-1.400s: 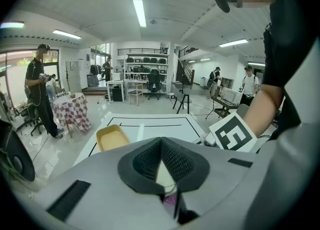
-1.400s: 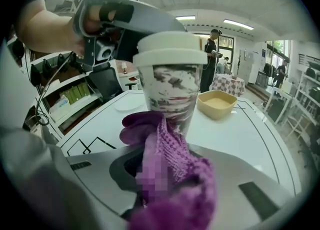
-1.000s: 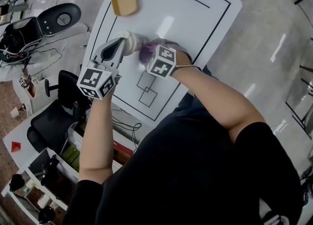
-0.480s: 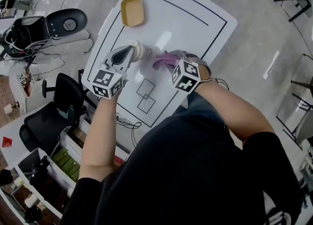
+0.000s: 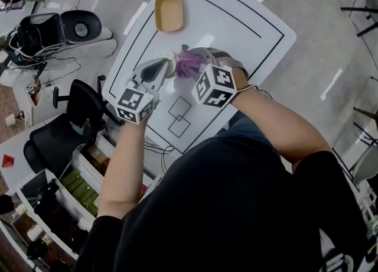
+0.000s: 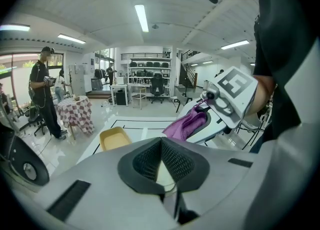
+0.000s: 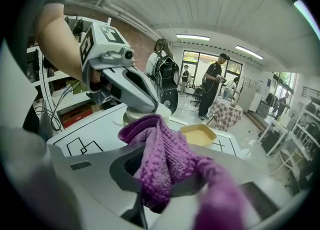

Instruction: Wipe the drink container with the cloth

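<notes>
Left gripper (image 5: 160, 68) clenched on the cream drink container (image 5: 169, 62), over the middle of the white table (image 5: 236, 22). Right gripper (image 5: 196, 59) grasps the purple cloth (image 5: 188, 61), just right of the container. Far left: yellow tray (image 5: 169, 12).

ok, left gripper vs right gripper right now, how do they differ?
Load: the left gripper has its jaws shut on the cream drink container; the right gripper has its jaws shut on the purple cloth.
Fit: the container sits mostly hidden between the left jaws; the cloth bunches up and spills over the right jaws.
Shared: both are loaded, facing each other above the white table.
</notes>
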The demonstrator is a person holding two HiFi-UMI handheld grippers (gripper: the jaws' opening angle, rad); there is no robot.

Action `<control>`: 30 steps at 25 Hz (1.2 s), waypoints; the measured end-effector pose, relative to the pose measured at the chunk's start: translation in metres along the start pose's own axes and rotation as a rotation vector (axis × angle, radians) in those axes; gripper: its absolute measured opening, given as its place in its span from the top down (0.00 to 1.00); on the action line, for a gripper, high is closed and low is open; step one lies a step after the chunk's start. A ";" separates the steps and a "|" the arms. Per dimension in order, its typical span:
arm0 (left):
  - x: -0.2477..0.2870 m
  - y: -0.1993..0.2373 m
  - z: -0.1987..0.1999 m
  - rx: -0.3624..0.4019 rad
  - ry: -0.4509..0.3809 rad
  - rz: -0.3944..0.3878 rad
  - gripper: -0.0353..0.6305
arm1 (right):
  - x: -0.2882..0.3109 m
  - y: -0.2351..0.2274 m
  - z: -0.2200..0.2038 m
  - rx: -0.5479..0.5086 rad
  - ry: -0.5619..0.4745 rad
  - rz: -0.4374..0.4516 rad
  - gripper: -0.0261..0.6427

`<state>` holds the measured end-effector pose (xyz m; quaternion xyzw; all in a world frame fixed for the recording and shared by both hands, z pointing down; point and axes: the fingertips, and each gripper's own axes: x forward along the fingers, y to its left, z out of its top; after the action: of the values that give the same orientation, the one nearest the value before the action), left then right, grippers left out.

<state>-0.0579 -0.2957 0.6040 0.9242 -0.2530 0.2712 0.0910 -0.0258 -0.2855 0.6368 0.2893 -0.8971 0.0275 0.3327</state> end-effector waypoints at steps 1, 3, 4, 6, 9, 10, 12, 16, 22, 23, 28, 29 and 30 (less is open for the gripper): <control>0.000 0.000 0.002 -0.003 -0.003 0.002 0.91 | 0.006 0.001 -0.006 0.004 0.011 0.010 0.83; 0.001 -0.002 0.007 -0.018 -0.006 0.002 0.91 | 0.019 0.007 -0.021 0.010 0.041 0.034 0.83; 0.001 -0.003 0.010 -0.026 -0.006 0.002 0.91 | 0.026 0.010 -0.030 0.011 0.057 0.043 0.83; 0.001 -0.002 0.010 -0.018 -0.006 0.003 0.91 | 0.041 0.015 -0.047 0.012 0.091 0.062 0.83; 0.001 0.001 0.007 -0.014 -0.007 0.001 0.91 | 0.064 0.024 -0.074 -0.001 0.146 0.103 0.83; 0.001 0.001 0.007 -0.016 -0.007 0.000 0.91 | 0.070 0.026 -0.081 -0.008 0.159 0.113 0.83; 0.001 0.000 0.008 -0.016 -0.010 0.002 0.91 | 0.078 0.029 -0.090 -0.013 0.171 0.124 0.83; 0.000 -0.001 0.007 -0.018 -0.010 0.007 0.91 | 0.079 0.028 -0.093 -0.005 0.162 0.140 0.83; 0.000 -0.001 0.005 -0.020 -0.005 0.003 0.91 | 0.057 0.005 -0.090 0.007 0.130 0.170 0.83; 0.000 -0.001 0.005 -0.018 -0.005 0.003 0.91 | 0.051 -0.004 -0.086 -0.002 0.112 0.169 0.83; -0.002 -0.001 0.009 -0.010 -0.006 0.006 0.91 | 0.024 -0.044 -0.045 -0.112 -0.040 0.226 0.83; -0.001 -0.001 0.010 -0.010 -0.007 0.007 0.91 | 0.020 -0.047 -0.034 -0.144 -0.075 0.247 0.83; -0.001 -0.001 0.010 -0.011 -0.008 0.008 0.91 | 0.017 -0.049 -0.024 -0.178 -0.106 0.268 0.83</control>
<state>-0.0534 -0.2978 0.5953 0.9238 -0.2584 0.2662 0.0942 0.0039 -0.3290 0.6589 0.1375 -0.9429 -0.0231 0.3026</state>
